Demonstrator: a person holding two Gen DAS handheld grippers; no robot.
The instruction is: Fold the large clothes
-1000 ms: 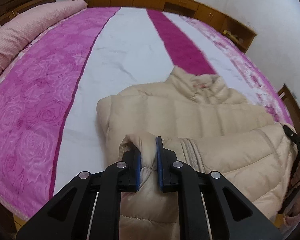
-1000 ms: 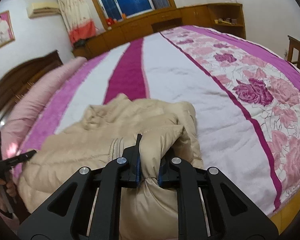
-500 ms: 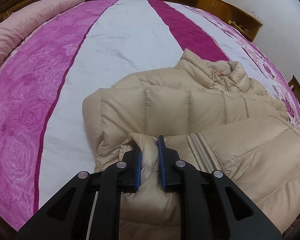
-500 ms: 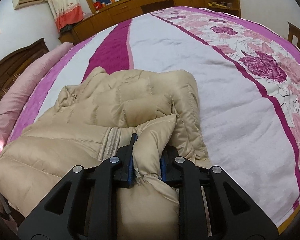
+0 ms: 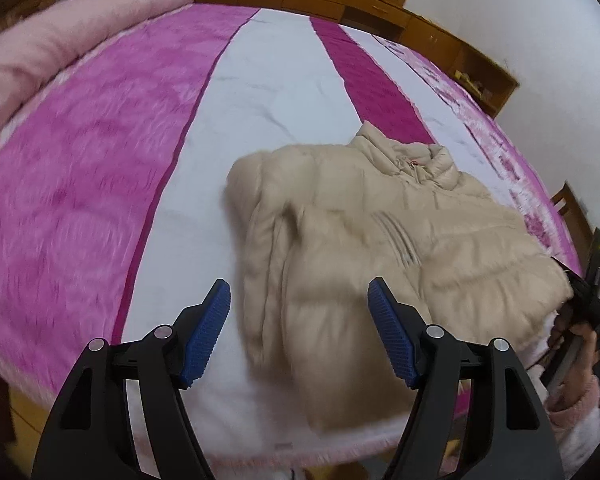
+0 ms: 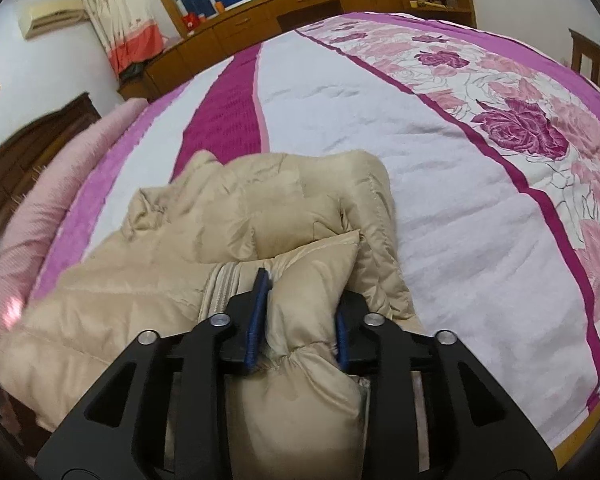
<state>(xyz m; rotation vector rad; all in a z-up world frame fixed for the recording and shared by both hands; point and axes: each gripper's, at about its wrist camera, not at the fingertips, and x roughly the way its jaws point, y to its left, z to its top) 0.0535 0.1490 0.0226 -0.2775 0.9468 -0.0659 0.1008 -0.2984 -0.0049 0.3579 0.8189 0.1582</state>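
**Left fingers spread above the jacket, right fingers around its corner**

No brand, label or readable writing shows on anything in either view.

Your left gripper (image 5: 299, 312) has just been opening; its blue ribbed pads (image 5: 204, 334) now stand wide apart and press on nothing. The puffy beige quilted jacket (image 5: 364, 248) lies folded on the bed below and beyond them, its near left edge showing in the gap between the fingers, its stand-up collar at the far end. The view is blurred by motion.

Your right gripper (image 6: 298, 312) has also been opening. A bunched corner of the jacket (image 6: 260, 240) sits between its fingers — the left pad lies against the fabric, but the right pad is mostly hidden behind the padding, so you cannot tell whether the pinch holds.

Around the fingers: the pink, white and magenta striped bedspread (image 5: 100, 184) stretches ahead and to both sides of the jacket. A rolled pale pink quilt (image 5: 60, 52) lies far off to the left of your left fingers. A wooden cabinet run (image 6: 300, 0) lines the wall beyond the bed, with a window and a curtain above it. At the right edge of the left view, a hand in a fuzzy pink sleeve (image 5: 576, 412) holds the other gripper just beside the jacket's right edge.

Open bedspread lies ahead of both grippers — the rose-printed band (image 6: 520, 120) to the right of your right fingers is bare. The bed's near edge runs just beneath both grippers.
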